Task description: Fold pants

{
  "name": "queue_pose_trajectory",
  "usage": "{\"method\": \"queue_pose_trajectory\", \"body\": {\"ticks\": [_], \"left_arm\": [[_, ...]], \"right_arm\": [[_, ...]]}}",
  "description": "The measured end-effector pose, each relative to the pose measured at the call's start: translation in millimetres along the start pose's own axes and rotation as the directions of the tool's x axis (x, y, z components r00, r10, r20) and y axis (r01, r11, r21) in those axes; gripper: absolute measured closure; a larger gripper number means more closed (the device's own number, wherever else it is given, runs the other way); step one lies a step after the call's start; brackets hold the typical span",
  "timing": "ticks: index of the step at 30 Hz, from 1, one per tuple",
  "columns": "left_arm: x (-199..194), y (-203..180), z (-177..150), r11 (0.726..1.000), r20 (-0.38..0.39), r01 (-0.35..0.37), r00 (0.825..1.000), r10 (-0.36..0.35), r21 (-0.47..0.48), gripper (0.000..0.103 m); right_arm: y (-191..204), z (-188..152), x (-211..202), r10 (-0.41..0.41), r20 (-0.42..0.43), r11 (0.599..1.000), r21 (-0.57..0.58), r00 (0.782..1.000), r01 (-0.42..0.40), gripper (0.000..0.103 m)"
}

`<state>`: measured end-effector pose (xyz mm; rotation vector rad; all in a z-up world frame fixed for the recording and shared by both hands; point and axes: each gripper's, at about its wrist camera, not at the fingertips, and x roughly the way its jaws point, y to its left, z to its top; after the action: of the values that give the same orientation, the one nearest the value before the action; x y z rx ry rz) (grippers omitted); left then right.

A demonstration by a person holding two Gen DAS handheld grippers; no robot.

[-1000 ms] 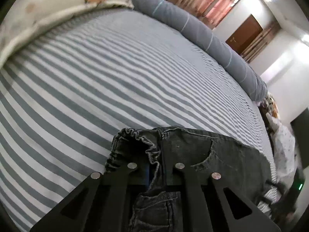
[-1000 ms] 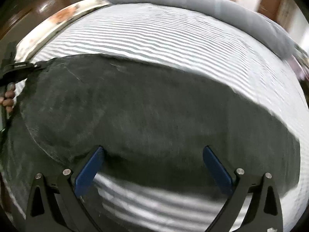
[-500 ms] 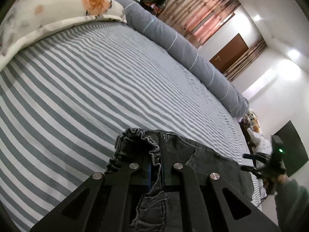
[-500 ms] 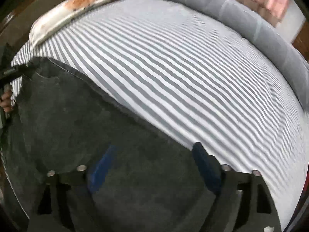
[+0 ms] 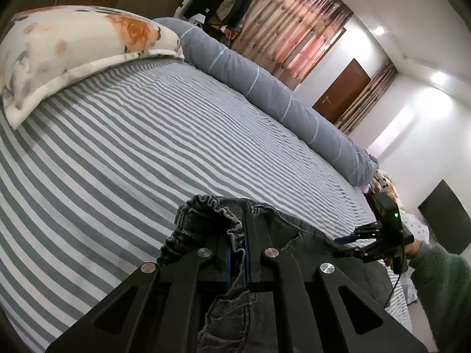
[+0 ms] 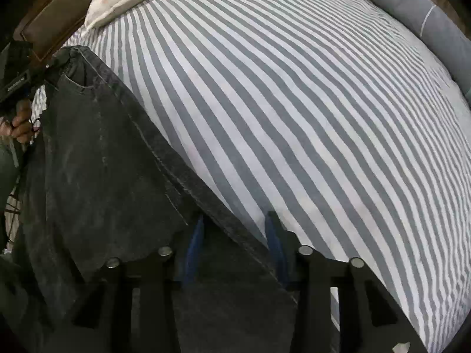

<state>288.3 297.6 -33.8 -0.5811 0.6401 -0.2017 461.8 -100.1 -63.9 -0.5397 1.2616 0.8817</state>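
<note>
We hold a gripper in each hand, and both are on the dark grey jeans (image 5: 297,236). Our left gripper (image 5: 238,260) is pressed tight together, and it pinches the bunched, stretchy waistband (image 5: 212,206) of the jeans between its blue pads. The waistband puffs up in front of the black fingers, and more denim hangs down below them. Our right gripper (image 6: 235,235) is closing, and the stitched edge of the jeans runs through the gap between its blue pads (image 6: 195,235). We cannot tell if the pads press on the cloth yet. In the left view we see the right gripper (image 5: 350,245) far off to the side at the other end of the jeans, held by a hand (image 5: 412,250) in a fuzzy green sleeve (image 5: 441,288). In the right view we see the left gripper (image 6: 20,73) up at the corner of the jeans, with fingers (image 6: 20,120) curled around its handle. The jeans lie stretched along the near edge of the bed, between our two grippers. Under them is a bedsheet (image 6: 294,117) with grey and white stripes. A flowery pillow (image 5: 73,47) sits at the head of the bed. A long grey bolster (image 5: 279,100) lies along the far side. Behind it are pinkish curtains (image 5: 291,26) and a brown door (image 5: 343,89).
</note>
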Motion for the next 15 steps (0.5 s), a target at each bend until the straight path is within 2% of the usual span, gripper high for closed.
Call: {"method": "queue_pose_trajectory", "body": {"ticks": [3,6,11,15], "left_arm": [[-0.3,-1.5,-1.1,1.0,0.004,-0.012,1.0,0.012,0.003,0.097],[-1.1,-2.4,-1.0,1.0,0.005,-0.01,1.0,0.01,-0.001,0.097],[-7.8,-7.5,2.1,1.0,0.017,-0.003,1.0,0.002,0.005,0.097],[-13.2,-11.3,3.8,1.0,0.02,-0.018,1.0,0.018,0.016,0.097]], "right_arm": [[3.1,-7.2,-3.7,0.023,0.003,1.0,0.008,1.0,-0.023,0.079],[6.0,-11.2,-5.7,0.012,-0.005,1.0,0.001,1.0,-0.012,0.081],[17.2,-8.1,-1.9,-0.062,-0.016,0.998,-0.022,0.998,0.062,0.082],[34.2,-13.5,-4.7,-0.121,0.02,0.992,-0.038,0.992,0.122,0.094]]}}
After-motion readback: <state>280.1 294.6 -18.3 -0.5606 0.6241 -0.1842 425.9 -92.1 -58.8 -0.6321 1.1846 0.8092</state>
